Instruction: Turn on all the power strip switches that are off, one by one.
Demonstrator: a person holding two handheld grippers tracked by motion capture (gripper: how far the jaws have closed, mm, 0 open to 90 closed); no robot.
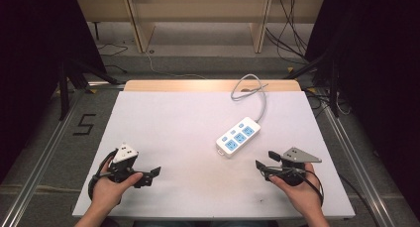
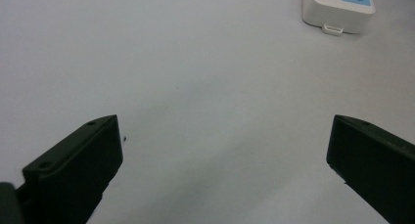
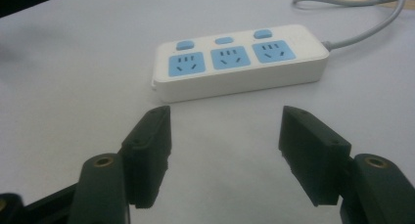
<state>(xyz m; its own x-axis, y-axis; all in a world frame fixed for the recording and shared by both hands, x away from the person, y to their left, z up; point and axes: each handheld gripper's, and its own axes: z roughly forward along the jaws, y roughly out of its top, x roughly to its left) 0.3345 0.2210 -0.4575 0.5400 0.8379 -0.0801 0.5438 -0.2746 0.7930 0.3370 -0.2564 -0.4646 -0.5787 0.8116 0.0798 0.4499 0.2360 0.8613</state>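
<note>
High view: power strip [image 1: 238,136] lies flat on table [image 1: 173,133].

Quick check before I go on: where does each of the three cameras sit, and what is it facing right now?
High view: above the person's side, facing forward and down on the table; both hands and the left gripper and right gripper show.
Left gripper view: between open jaws, over bare table.
Right gripper view: between open jaws, facing the power strip.
All three show the power strip.
</note>
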